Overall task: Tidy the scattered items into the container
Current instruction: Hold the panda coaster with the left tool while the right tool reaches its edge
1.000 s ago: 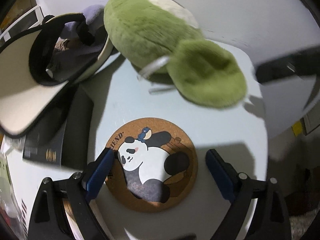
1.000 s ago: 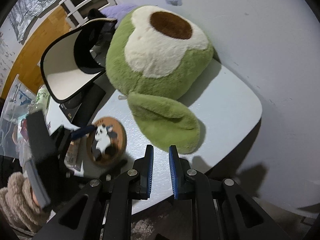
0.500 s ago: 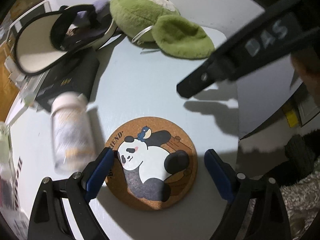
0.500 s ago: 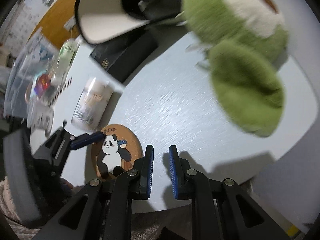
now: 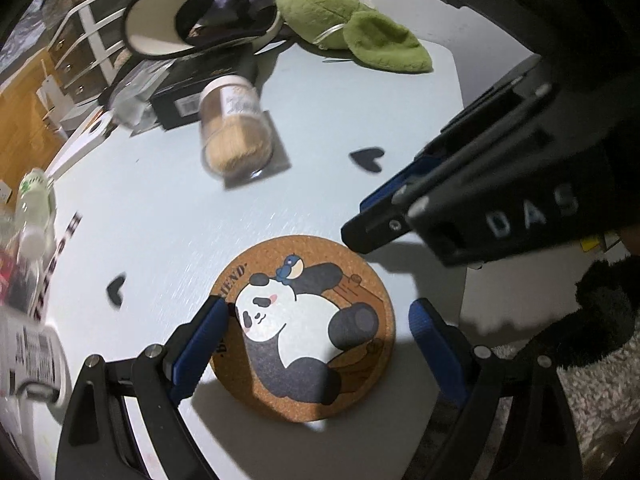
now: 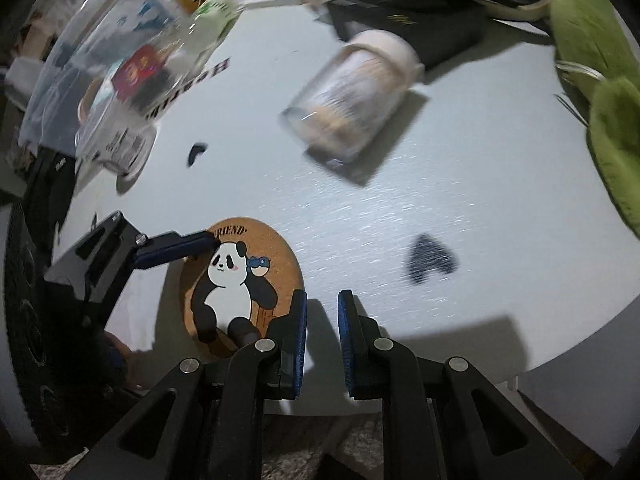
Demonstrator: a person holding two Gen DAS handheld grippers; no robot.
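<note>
A black-and-white panda is printed on the brown cork coaster point(image 5: 308, 324); the plush point(image 5: 352, 28) is green.

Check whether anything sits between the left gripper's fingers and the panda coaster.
Nothing visible does. The left gripper is open, its fingers either side of the panda coaster. The right gripper hovers beside the coaster, not between.
</note>
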